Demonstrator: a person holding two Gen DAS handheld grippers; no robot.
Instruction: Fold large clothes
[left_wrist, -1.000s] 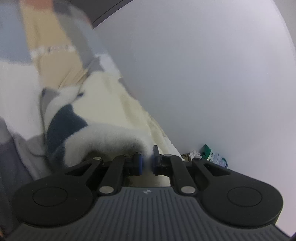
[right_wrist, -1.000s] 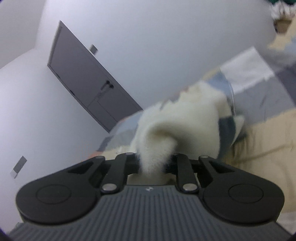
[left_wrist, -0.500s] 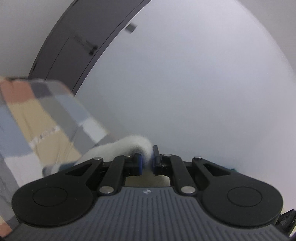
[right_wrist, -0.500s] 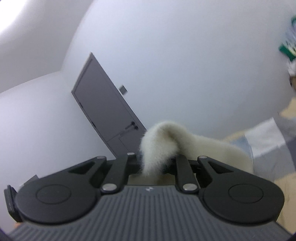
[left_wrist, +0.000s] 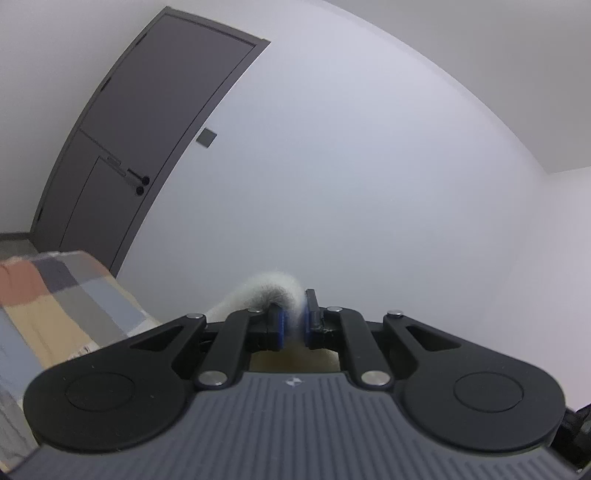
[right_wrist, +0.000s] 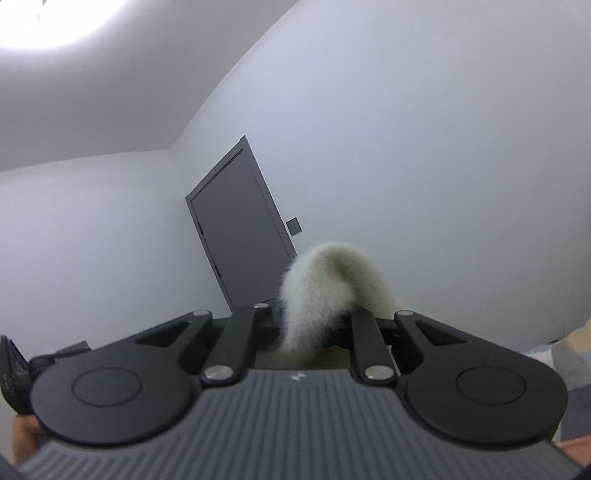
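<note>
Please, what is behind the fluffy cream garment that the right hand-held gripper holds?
Behind the fluffy cream garment, clamped in the right hand-held gripper, stand the grey door and a white wall. The garment covers the door's lower right corner, and its hanging part is hidden.

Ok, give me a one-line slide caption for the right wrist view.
Right gripper shut on a fold of cream fleece, pointing level at a grey door in a white wall.

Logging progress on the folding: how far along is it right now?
Early stage. Done: both grippers have a hold, the left gripper and the right gripper each shut on the fluffy white garment. In hand: it is held up, facing wall and door. Left: laying it on the patchwork cover and every fold.
</note>
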